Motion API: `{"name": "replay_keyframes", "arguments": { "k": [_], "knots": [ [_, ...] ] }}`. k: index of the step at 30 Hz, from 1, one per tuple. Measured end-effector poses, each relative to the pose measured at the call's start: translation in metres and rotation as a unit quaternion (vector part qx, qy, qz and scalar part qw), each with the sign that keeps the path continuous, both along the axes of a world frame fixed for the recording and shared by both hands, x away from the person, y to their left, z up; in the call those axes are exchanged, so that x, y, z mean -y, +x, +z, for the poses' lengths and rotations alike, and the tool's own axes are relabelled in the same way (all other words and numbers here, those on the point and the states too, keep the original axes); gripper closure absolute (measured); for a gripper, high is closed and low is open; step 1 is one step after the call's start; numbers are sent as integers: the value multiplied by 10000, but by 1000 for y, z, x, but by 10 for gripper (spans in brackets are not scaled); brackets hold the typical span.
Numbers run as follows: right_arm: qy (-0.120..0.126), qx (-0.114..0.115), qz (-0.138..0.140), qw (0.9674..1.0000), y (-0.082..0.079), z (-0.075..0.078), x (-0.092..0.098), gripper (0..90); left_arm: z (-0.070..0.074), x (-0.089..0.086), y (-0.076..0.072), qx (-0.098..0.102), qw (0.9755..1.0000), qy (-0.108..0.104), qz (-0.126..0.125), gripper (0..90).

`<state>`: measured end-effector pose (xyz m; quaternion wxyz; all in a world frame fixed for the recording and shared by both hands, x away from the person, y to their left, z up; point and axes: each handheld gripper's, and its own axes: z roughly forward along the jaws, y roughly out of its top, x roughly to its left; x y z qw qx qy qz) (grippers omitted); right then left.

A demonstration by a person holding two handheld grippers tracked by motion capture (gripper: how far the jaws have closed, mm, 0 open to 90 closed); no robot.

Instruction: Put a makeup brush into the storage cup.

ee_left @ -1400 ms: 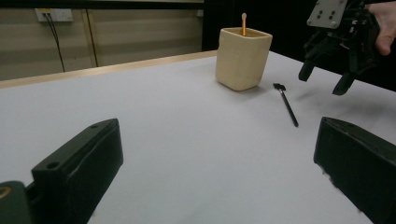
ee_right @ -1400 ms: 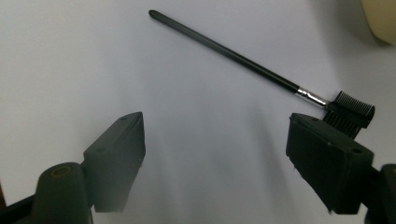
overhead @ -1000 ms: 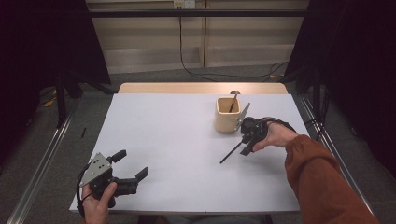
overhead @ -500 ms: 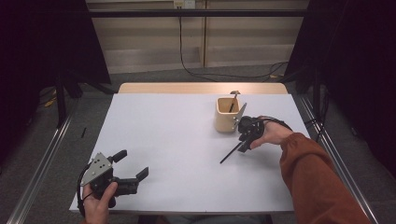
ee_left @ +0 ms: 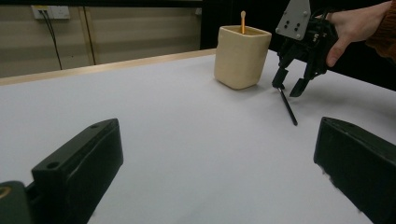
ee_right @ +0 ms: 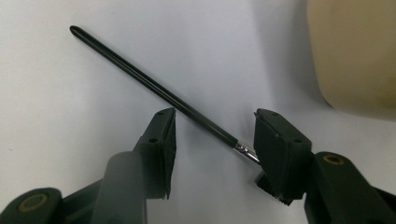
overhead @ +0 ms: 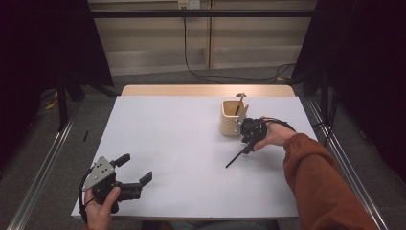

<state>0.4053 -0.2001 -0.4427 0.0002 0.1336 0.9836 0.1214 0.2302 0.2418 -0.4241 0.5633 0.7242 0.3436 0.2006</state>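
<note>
A thin black stick (overhead: 236,157) (ee_right: 154,88) with a metal ferrule lies flat on the white table (overhead: 167,124), just in front of a beige cup (overhead: 231,120) (ee_left: 240,56). A wooden stick (overhead: 238,103) stands in the cup. My right gripper (overhead: 248,143) (ee_right: 212,140) points down over the black stick's cup-side end. Its jaws straddle the stick and have just been closing, but the pads do not press on it. My left gripper (overhead: 136,168) (ee_left: 219,163) rests open and empty near the front left corner.
The beige cup (ee_right: 355,51) stands close beside the right gripper (ee_left: 289,89). The table's right edge lies just beyond the right hand. Wide bare tabletop stretches between the two grippers.
The right gripper has edged slightly left and toward the cup over the stick's end. The stick, the cup and the left gripper have not moved.
</note>
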Motion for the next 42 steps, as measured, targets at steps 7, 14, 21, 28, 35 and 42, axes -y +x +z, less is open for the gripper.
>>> {"name": "replay_keyframes", "arguments": {
  "k": [7,14,21,28,35,42],
  "knots": [
    [-105,22,-14,9999,2,-4,3,488,0,1,1,-12,10000,0,-18,13],
    [-208,-56,104,9997,1,-9,2,517,-1,1,1,-31,10000,2,-40,13],
    [-278,-47,243,9993,-1,-8,0,682,-1,1,1,-16,10000,-11,-19,13],
    [-377,-122,290,9988,-4,-8,-3,819,-1,1,1,-28,10000,15,-24,12],
    [-434,-188,165,9987,-5,-8,-5,858,-1,1,1,-33,10000,-6,-29,12],
    [-333,-309,-2,9990,-2,-7,-2,858,-1,1,2,-34,10000,5,-23,13]
  ]
}}
